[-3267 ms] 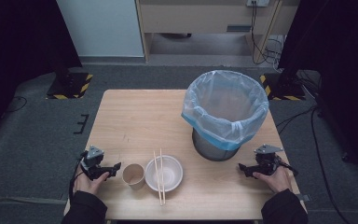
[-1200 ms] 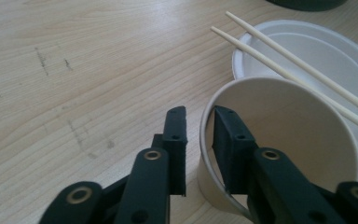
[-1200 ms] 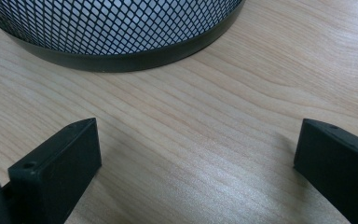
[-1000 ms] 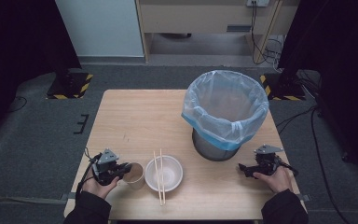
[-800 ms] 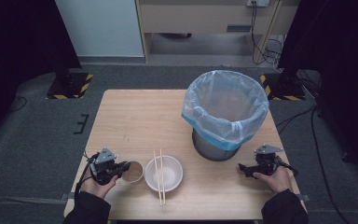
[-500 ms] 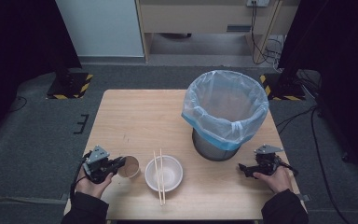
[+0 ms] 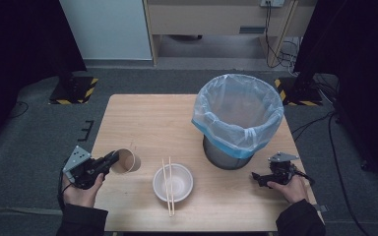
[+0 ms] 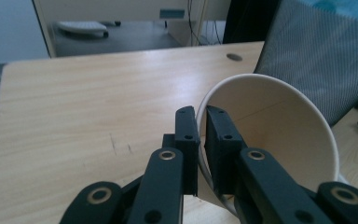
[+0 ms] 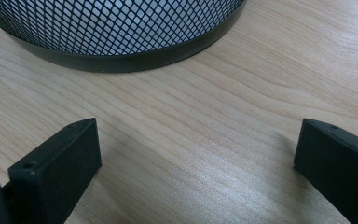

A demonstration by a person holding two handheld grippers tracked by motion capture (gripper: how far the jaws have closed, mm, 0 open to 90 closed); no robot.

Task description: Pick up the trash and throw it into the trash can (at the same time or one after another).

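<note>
Paper cup rim behind hand-held gripper

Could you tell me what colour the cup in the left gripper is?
The cup is tan outside, cream inside; the high view shows both.

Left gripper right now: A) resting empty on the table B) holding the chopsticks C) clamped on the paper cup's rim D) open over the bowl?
C: in the left gripper view the left gripper is closed on the wall of the paper cup, one jaw inside and one outside.
</note>
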